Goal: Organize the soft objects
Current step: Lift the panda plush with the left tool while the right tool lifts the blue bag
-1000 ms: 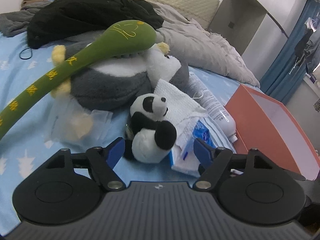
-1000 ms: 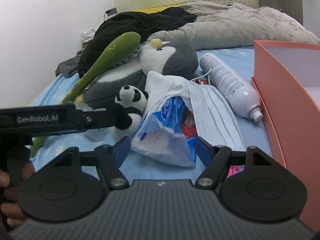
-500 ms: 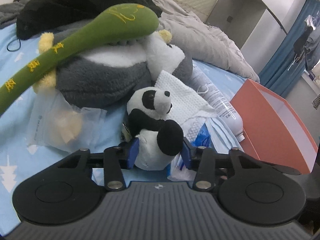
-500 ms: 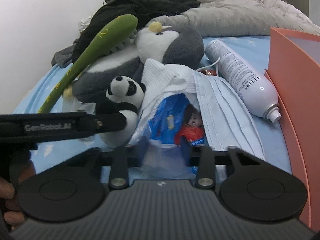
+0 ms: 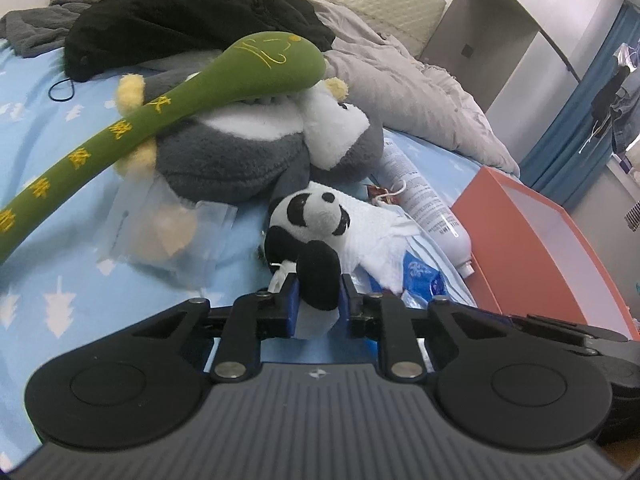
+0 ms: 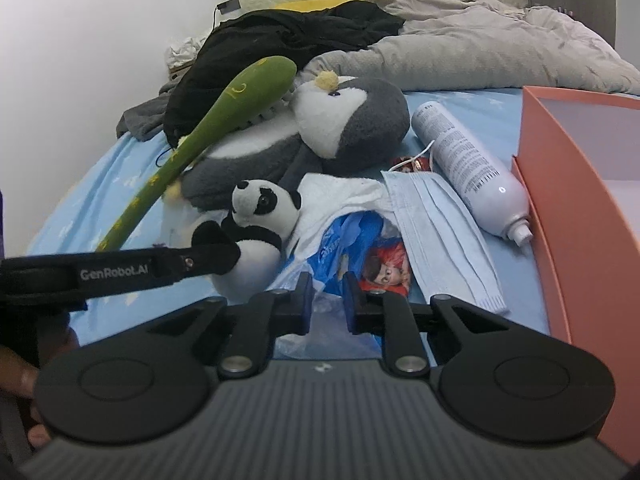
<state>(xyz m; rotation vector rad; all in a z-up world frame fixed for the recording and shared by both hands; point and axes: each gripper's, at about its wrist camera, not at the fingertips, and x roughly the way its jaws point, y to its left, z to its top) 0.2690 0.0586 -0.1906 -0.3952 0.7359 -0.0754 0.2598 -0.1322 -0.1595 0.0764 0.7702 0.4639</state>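
A small panda plush (image 5: 308, 224) sits on the blue bed sheet (image 5: 60, 160). My left gripper (image 5: 318, 304) is closing, and its blue pads press on the panda's lower body and black paw. The right wrist view shows the same panda (image 6: 260, 208) with the left gripper's finger (image 6: 192, 264) against it. My right gripper (image 6: 328, 296) is closing too, pinching the crumpled clear-and-blue plastic bag (image 6: 344, 236) between its pads. Behind lie a grey and white penguin plush (image 6: 352, 120) and a long green plush stick (image 6: 224, 120) resting across it. A white cloth (image 6: 340, 196) lies partly under the panda.
An orange box (image 6: 568, 184) stands open at the right, with a white spray can (image 6: 468, 164) and a blue face mask (image 6: 444, 232) beside it. Black clothing (image 5: 180, 12) and a grey duvet (image 6: 480, 56) cover the far bed. A clear pouch (image 5: 168, 236) lies left of the panda.
Both grippers went from wide open to closed: the left onto the panda plush, the right onto the plastic bag. The panda now sits slightly raised and turned in the left grip.
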